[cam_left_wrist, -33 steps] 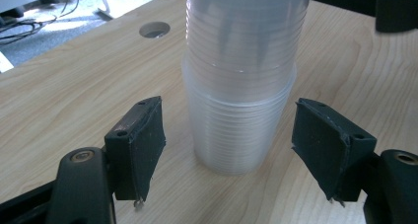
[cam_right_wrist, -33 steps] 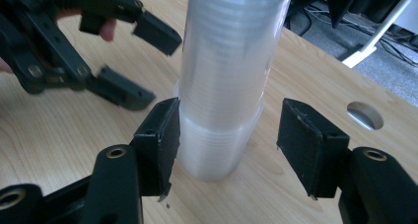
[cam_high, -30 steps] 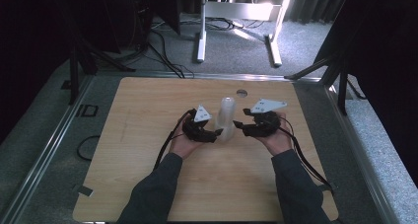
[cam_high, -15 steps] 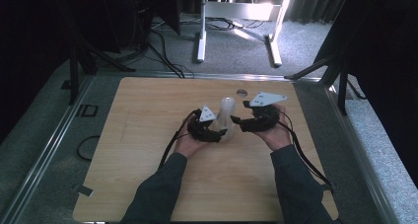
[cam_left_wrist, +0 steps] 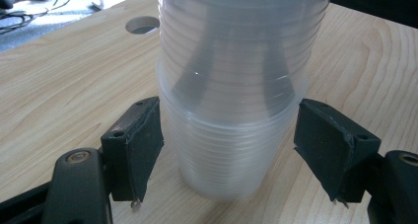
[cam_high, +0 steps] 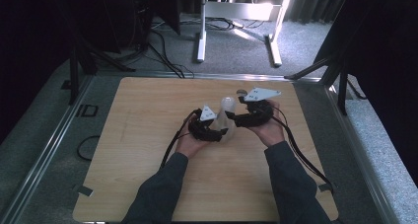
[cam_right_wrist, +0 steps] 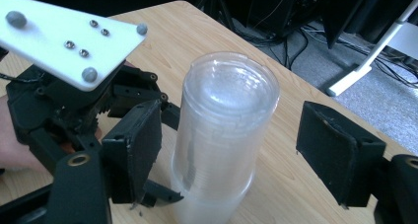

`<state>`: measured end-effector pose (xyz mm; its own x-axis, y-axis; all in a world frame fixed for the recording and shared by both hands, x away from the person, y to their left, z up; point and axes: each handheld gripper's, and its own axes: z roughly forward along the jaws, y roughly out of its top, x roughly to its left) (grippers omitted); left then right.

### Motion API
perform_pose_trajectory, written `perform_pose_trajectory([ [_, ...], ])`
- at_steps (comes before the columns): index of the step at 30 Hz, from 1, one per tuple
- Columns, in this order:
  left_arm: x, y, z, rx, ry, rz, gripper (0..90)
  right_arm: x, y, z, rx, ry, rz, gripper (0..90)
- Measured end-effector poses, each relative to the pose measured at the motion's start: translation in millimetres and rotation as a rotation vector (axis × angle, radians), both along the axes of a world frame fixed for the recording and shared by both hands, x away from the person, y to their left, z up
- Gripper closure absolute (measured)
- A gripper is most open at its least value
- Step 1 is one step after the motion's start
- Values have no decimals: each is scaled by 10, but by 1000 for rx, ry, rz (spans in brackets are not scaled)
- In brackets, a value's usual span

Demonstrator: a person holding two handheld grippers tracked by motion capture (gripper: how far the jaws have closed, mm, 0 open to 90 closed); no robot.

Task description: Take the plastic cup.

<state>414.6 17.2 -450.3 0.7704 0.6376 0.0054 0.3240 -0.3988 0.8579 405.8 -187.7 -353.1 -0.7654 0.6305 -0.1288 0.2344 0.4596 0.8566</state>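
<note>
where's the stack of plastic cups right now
The stack of plastic cups stands upright near the table's middle, between the left gripper and right gripper.

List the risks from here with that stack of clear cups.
1. The right gripper has just been opening around the cup stack, pads apart from it, so the tall stack could lean or topple.
2. The left gripper flanks only the lowest cups; its pads seem barely on them, so a lift might slip or split the stack.
</note>
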Motion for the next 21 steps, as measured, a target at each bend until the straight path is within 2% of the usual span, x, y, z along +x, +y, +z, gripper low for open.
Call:
perform_pose_trajectory([
  [16, -18, -16, 9, -8, -12, 0, 269, 175, 91, -91, 58, 34, -1, 266],
  [21, -19, -10, 12, 0, -18, -5, 272, 217, 136, -114, 40, 33, -2, 265],
])
